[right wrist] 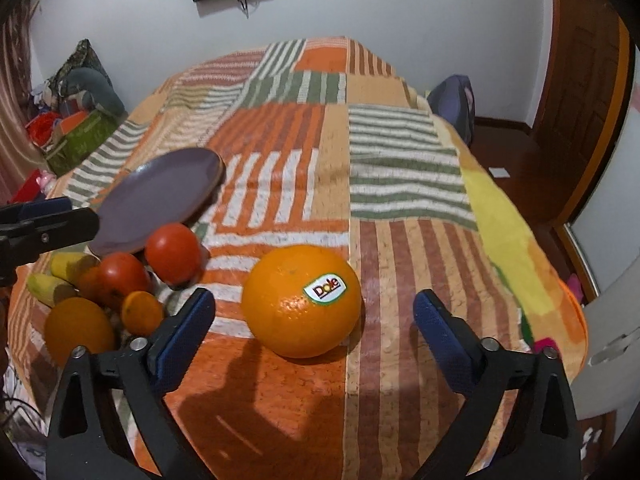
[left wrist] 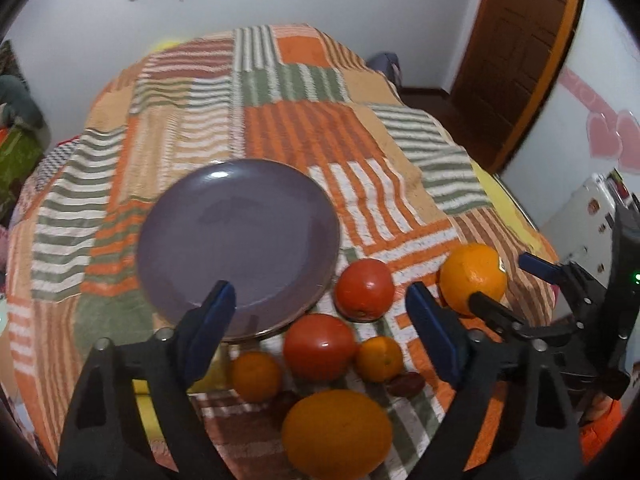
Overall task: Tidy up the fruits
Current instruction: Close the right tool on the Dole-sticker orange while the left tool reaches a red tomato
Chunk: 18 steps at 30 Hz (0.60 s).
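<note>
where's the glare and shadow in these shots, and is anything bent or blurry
Left wrist view: a small glare spot on the plate near its far rim, another on the front tomato; the door frame bows with fisheye distortion, edges soft. Right wrist view: the right hand-held gripper casts a dark shadow on the blanket below the stickered orange; corners vignette black.

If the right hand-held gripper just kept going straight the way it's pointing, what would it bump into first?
Most likely the stickered orange. It sits on the blanket straight ahead of the open right hand-held gripper, roughly centred between its fingers. Nothing else appears to lie between them.
</note>
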{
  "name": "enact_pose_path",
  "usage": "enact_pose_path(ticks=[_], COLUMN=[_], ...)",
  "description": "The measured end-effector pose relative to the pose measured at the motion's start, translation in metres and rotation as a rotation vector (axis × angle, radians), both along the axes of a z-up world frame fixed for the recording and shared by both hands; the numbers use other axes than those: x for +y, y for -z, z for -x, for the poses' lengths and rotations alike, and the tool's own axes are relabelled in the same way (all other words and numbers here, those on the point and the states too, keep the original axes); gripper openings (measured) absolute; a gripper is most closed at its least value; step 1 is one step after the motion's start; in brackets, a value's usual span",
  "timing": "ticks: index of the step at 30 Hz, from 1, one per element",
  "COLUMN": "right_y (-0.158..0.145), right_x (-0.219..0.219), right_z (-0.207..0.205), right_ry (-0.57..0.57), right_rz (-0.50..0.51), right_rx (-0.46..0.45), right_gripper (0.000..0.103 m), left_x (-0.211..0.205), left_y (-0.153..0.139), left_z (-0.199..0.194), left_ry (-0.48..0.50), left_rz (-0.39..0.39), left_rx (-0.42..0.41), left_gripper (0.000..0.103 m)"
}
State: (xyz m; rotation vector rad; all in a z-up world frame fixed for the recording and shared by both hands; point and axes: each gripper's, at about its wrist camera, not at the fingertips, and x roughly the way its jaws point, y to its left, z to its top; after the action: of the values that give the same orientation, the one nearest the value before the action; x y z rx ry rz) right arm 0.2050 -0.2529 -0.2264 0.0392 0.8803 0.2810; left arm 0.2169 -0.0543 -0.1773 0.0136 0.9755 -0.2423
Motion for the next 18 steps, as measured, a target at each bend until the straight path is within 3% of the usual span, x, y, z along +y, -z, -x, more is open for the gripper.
enact_pose_path(ticks=[12,18], right_y=[0.022,0.022], right_x=[0.008,0.002], right_z=[-0.012,-0.012], right_ry=[-0.073,-0.079], right_rz=[-0.039,-0.076], right_rx=[0.068,0.068], right_gripper=[0.069,0.068], left_x=[-0.028,-0.032], left_y=[0.033,0.04], left_z=[-0.022,-0.028], left_ry=[0.107,0.098], left_rz=[0.02,0.02], left_rx=[0.13,0.161], left_gripper=[0.053,0.05])
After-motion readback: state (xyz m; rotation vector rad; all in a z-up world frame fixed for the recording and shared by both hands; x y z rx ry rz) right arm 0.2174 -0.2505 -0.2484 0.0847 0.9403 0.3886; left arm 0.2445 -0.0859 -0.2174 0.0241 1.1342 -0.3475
